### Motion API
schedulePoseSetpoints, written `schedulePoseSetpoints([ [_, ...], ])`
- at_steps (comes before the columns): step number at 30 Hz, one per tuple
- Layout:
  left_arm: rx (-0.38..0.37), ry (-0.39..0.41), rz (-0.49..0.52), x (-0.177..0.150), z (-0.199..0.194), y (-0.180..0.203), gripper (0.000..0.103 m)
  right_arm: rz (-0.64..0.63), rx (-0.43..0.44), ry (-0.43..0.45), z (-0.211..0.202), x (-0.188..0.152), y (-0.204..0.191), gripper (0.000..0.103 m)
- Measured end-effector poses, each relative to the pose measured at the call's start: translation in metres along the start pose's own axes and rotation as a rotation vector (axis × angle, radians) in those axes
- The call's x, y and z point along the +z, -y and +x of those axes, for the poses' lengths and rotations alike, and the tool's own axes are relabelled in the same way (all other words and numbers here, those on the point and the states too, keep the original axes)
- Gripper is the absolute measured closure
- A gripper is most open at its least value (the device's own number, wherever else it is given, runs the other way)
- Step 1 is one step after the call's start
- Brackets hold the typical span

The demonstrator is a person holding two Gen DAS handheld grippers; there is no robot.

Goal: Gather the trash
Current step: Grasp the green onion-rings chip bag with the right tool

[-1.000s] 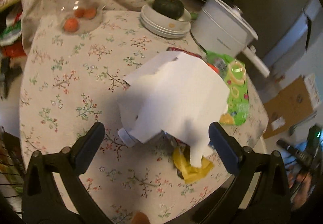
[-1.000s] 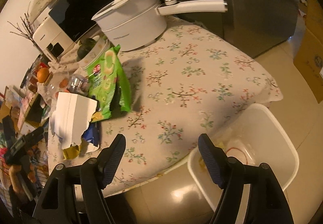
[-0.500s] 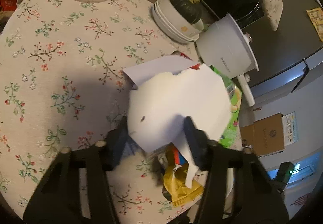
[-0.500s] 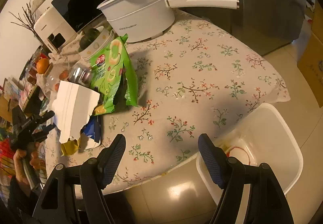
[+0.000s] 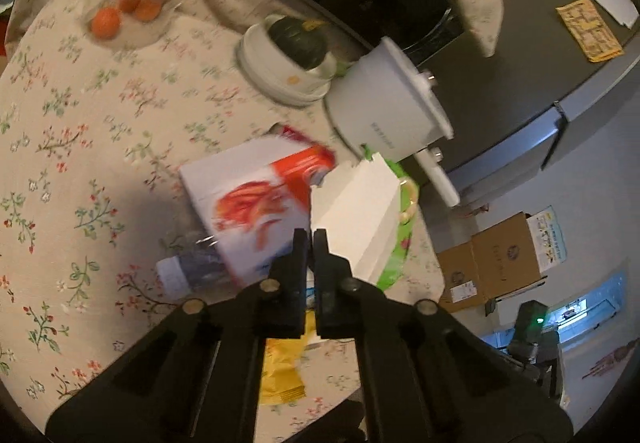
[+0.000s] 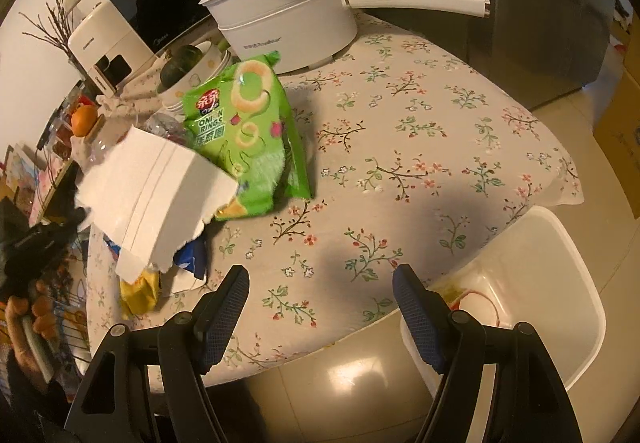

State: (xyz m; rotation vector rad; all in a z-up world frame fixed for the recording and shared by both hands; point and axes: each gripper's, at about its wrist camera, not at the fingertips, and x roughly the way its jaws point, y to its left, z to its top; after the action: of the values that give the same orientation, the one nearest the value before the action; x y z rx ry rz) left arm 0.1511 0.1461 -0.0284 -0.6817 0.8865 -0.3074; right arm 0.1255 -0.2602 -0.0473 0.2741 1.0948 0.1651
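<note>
Since the earlier frame, left gripper (image 5: 311,239) jaws have just been closing and now pinch the torn white carton (image 5: 280,203) at its lower edge, tilting it off the tablecloth (image 5: 72,147). Thin edge grip: carton may slip or tear.

Right wrist view: right gripper (image 6: 320,303) gapes empty above the table edge; white bin (image 6: 560,283) sits below, well apart from the carton. A drop would land on the onion rings bag (image 6: 248,123).

Torn matt white cardboard box (image 6: 156,183), glossy green plastic snack bag (image 6: 248,131), floral cloth tablecloth (image 6: 420,147), smooth white plastic bin (image 6: 560,283)
</note>
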Motion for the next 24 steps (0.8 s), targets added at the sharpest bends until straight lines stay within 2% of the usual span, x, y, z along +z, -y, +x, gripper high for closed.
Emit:
schedulePoseSetpoints([
  [11, -0.087, 0.096, 0.106, -0.003, -0.048, 0.049, 0.101, -0.012, 0.014, 0.002, 0.014, 0.009, -0.014, 0.027],
  [19, -0.044, 0.237, 0.195, -0.005, -0.089, 0.066, 0.101, 0.007, 0.088, 0.015, 0.042, 0.034, -0.022, 0.027],
  [24, -0.006, 0.284, 0.213, -0.004, -0.098, 0.064, 0.101, 0.072, 0.174, 0.010, 0.072, 0.050, -0.028, 0.027],
])
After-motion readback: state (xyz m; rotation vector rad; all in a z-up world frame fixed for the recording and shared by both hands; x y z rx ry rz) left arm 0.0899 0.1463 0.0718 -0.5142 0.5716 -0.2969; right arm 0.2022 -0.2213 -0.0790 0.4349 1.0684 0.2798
